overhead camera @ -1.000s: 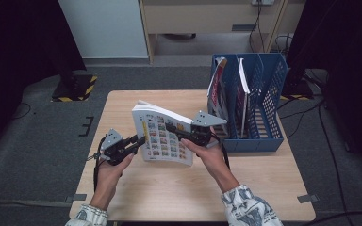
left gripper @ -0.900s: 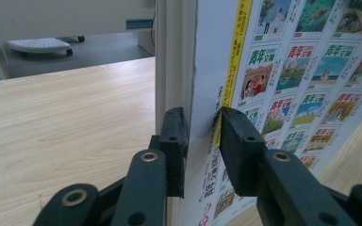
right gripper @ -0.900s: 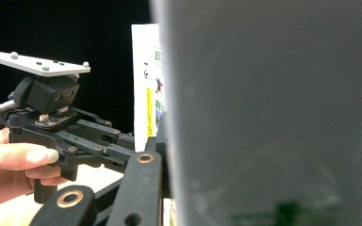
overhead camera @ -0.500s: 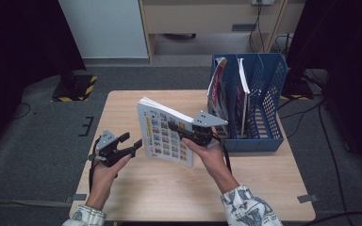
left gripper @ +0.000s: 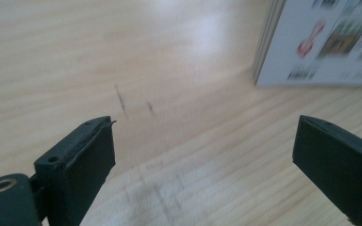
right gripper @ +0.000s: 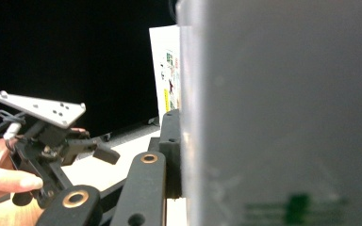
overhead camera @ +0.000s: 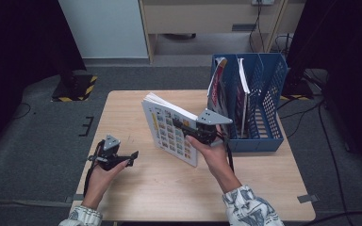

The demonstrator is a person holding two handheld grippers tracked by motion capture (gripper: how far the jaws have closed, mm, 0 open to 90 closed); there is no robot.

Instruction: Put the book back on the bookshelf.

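Right gripper (overhead camera: 185,128) has its fingers clamped on the book (overhead camera: 169,129), holding it upright and tilted above the middle of the worktop (overhead camera: 136,188), just left of the blue rack (overhead camera: 264,113). Left gripper (overhead camera: 131,157) sits low over the worktop's left side, apart from the book; its fingers (left gripper: 82,165) have just been opening, spread wide with nothing between them. The rack holds other books (overhead camera: 219,94).
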